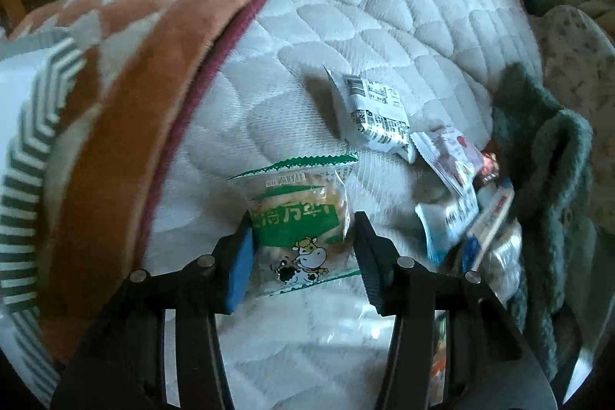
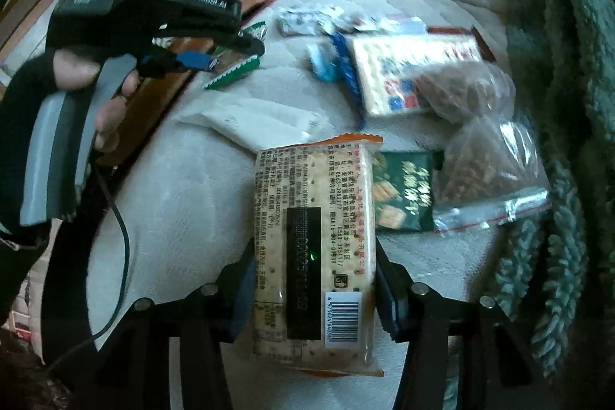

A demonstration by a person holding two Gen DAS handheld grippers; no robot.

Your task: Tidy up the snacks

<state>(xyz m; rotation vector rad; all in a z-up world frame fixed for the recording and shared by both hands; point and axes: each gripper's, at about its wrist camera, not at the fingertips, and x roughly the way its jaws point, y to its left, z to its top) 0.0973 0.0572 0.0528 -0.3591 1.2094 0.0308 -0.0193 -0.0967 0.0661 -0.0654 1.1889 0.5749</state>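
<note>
clear green-trimmed cow packet [image 1: 303, 225] clamped in left gripper [image 1: 305, 252] — right gripper [image 2: 313, 279] clamps cracker pack [image 2: 313, 244].

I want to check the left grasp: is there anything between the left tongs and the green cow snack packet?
Nothing visible. The green cow packet sits directly between the fingers of the left tongs, and both pads press on its sides. The other snack packets lie apart, to the right on the quilted mattress.

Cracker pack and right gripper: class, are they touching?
Touching. The right wrist view shows the right gripper with both pads pressed against the long sides of the cracker pack, no gap on either side.
</note>
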